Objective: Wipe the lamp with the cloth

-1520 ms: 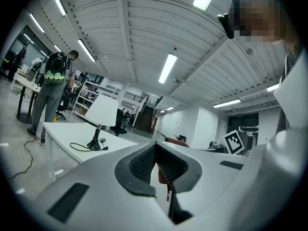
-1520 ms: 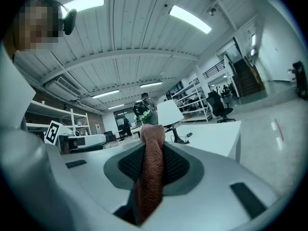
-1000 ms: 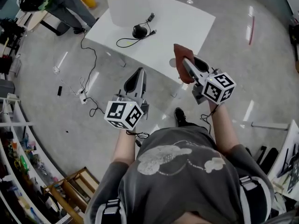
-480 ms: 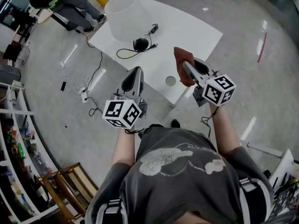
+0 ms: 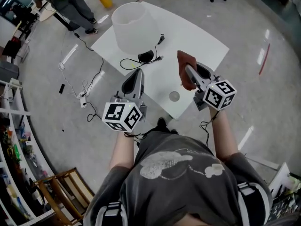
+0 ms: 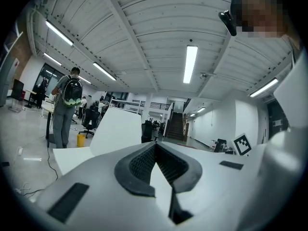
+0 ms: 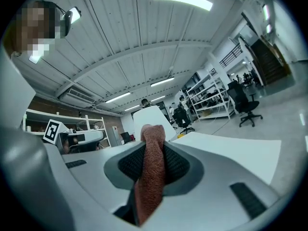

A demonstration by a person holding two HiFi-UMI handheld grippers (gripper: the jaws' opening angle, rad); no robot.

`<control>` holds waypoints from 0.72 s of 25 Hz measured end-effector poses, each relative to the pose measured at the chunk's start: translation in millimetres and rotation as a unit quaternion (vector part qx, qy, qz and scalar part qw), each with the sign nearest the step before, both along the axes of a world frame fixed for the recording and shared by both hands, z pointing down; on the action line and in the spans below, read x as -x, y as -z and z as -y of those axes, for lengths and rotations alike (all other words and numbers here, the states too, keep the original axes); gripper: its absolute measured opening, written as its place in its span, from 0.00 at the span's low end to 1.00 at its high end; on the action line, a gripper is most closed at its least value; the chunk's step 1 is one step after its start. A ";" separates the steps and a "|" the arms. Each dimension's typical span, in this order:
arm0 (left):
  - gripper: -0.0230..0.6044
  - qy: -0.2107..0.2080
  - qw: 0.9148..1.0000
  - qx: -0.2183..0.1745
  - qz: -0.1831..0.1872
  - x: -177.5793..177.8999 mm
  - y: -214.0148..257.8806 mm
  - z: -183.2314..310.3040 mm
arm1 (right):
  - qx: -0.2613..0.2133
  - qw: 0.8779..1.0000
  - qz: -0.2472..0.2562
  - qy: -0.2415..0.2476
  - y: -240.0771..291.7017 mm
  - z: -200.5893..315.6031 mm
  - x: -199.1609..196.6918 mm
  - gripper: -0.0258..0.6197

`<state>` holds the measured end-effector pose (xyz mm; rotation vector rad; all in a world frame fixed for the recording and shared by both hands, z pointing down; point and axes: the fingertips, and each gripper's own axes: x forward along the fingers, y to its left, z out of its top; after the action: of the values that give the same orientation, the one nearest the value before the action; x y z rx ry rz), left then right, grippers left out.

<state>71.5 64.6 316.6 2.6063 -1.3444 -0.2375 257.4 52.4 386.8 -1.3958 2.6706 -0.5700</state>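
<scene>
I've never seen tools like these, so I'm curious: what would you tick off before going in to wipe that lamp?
1. Cloth clamped in the right gripper jaws: ok.
2. Left gripper empty, jaws together: ok.
3. Lamp standing upright on the table: ok.
4. Cloth touching the lamp: not ok, they are well apart.
5. Cable out of the wiping path: cannot tell.
</scene>
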 end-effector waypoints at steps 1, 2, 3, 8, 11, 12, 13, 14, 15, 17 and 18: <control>0.05 -0.001 1.000 0.000 0.000 2.9 0.4 7.8 | -0.002 1.000 -0.002 -0.002 3.5 8.0 2.4 0.17; 0.05 -0.001 1.000 0.000 0.001 5.7 1.2 15.6 | -0.004 1.000 -0.005 -0.004 7.8 16.2 4.5 0.17; 0.05 -0.002 1.000 0.000 0.001 8.5 3.0 23.3 | -0.007 1.000 -0.009 -0.005 13.0 24.8 6.3 0.17; 0.05 -0.015 1.000 -0.012 -0.001 17.7 23.7 59.1 | -0.030 0.999 -0.025 -0.015 43.3 69.1 16.0 0.17; 0.05 -0.019 1.000 -0.017 -0.008 23.2 32.7 77.5 | -0.041 0.999 -0.031 -0.017 52.6 89.2 21.5 0.17; 0.05 -0.019 1.000 -0.017 -0.010 24.8 34.1 79.9 | -0.045 0.998 -0.032 -0.017 55.5 92.8 22.6 0.17; 0.05 -0.017 1.000 -0.017 -0.010 25.8 34.3 80.8 | -0.049 0.998 -0.034 -0.016 58.3 95.8 23.6 0.17; 0.05 -0.016 1.000 -0.016 -0.008 25.9 33.9 81.6 | -0.052 0.998 -0.036 -0.013 60.9 99.4 24.5 0.17; 0.05 -0.014 1.000 -0.015 -0.005 25.5 33.5 83.1 | -0.054 0.998 -0.039 -0.009 63.5 104.7 25.4 0.17; 0.05 -0.009 1.000 -0.014 -0.002 24.3 35.3 89.5 | -0.059 0.997 -0.046 -0.001 70.2 120.5 26.7 0.17; 0.05 -0.005 1.000 -0.015 -0.002 24.1 37.2 93.5 | -0.062 0.997 -0.048 0.003 74.3 129.8 27.1 0.17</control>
<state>47.4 -28.9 279.4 2.6345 -1.3366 -0.2617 230.3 -77.4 312.4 -1.4164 2.7315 -0.3402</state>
